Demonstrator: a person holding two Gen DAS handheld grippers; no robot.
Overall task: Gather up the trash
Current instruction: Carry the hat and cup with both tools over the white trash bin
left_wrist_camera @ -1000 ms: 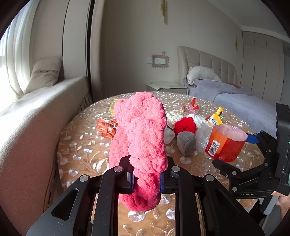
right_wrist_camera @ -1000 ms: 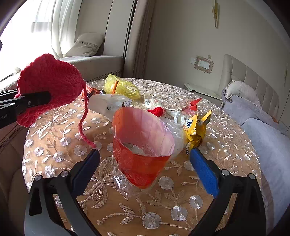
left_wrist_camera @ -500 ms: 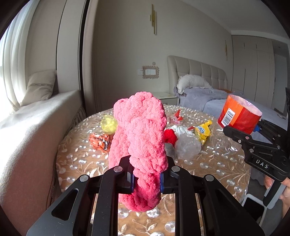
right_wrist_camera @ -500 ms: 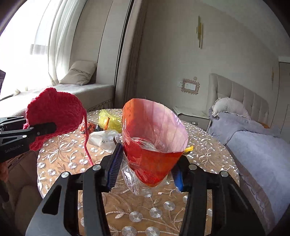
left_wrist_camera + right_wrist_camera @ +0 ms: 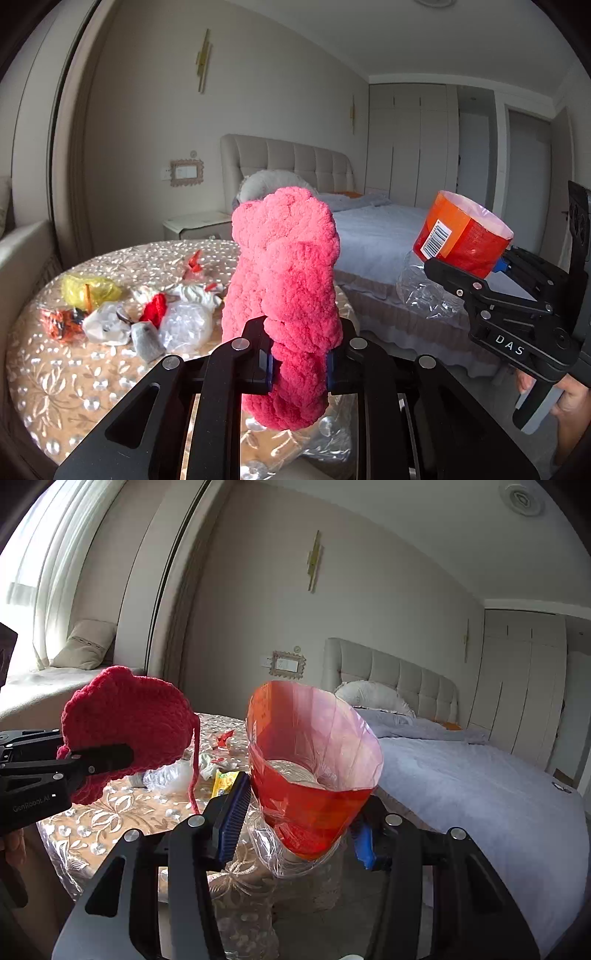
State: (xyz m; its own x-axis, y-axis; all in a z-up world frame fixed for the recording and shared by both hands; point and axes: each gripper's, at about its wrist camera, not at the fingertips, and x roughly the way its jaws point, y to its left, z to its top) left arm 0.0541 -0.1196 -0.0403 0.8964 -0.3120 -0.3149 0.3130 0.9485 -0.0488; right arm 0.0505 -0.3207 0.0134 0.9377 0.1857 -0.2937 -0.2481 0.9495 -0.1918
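My left gripper (image 5: 299,363) is shut on a pink-red knitted yarn piece (image 5: 284,280), held up in the air; it also shows in the right wrist view (image 5: 125,727). My right gripper (image 5: 299,827) is shut on an orange-red plastic wrapper (image 5: 310,760) with crumpled clear plastic below it, held beyond the table's right edge; the wrapper shows in the left wrist view (image 5: 461,240). A pile of trash (image 5: 147,310) lies on the round table (image 5: 55,369): yellow bag, white wrappers, red scraps, clear plastic.
A bed (image 5: 373,229) with a tufted headboard stands behind and right of the table. A nightstand (image 5: 195,223) stands against the far wall. A window seat with a cushion (image 5: 85,646) is at the left. Wardrobe doors (image 5: 417,147) line the far right.
The right gripper closed on the orange wrapper and lifted it off the table to the right. Both grippers rose and swung right; the trash pile now lies left and lower.
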